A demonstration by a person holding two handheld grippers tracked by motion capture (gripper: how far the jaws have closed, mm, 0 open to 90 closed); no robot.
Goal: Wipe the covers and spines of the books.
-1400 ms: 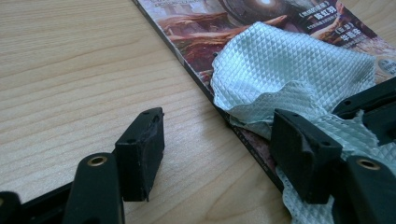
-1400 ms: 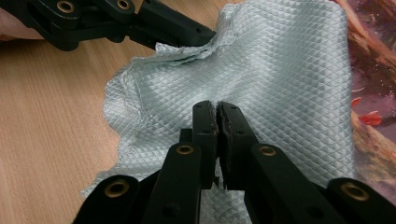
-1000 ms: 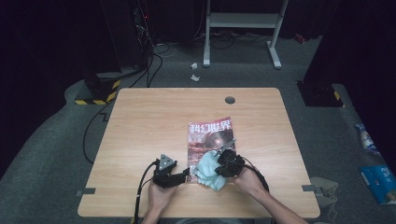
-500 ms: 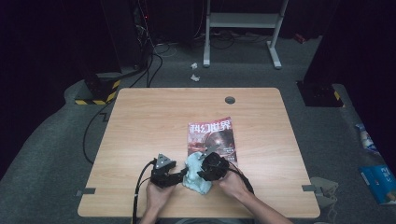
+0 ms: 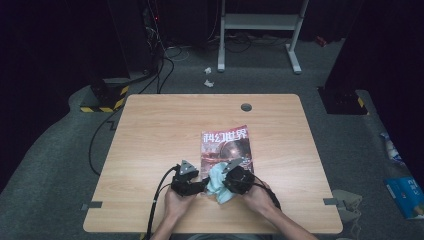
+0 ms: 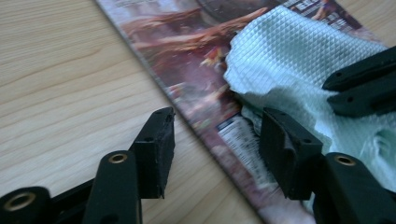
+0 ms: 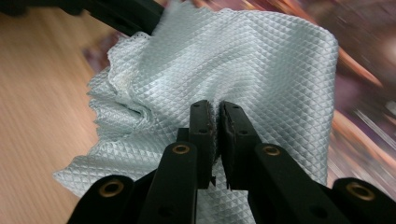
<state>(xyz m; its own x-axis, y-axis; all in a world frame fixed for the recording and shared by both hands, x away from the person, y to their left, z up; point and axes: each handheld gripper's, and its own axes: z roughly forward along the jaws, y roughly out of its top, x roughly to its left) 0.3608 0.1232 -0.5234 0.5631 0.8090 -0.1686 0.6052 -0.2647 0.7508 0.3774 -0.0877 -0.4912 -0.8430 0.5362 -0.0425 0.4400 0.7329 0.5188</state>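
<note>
A pale blue-green textured cloth [image 5: 217, 181] lies bunched on the lower end of a red magazine [image 5: 226, 145] near the table's front edge. My right gripper [image 7: 214, 116] is shut on a fold of the cloth [image 7: 261, 70], jaws pressed together. My left gripper [image 6: 215, 140] stands open, its jaws straddling the magazine's [image 6: 187, 60] left edge, beside the cloth [image 6: 299, 51] and apart from it. In the high view the left gripper [image 5: 200, 186] sits just left of the cloth and the right gripper [image 5: 226, 181] just right of it.
The wooden table [image 5: 160, 130] has a round cable hole [image 5: 246, 107] near its far edge. Cables [image 5: 160, 192] trail from the grippers toward the front edge. Beyond the table are a white stand [image 5: 260, 22], floor cables and a yellow-black striped block [image 5: 102, 102].
My right gripper has carried the cloth leftward along the magazine's lower end, toward the left gripper. The left gripper has stayed about where it was.
</note>
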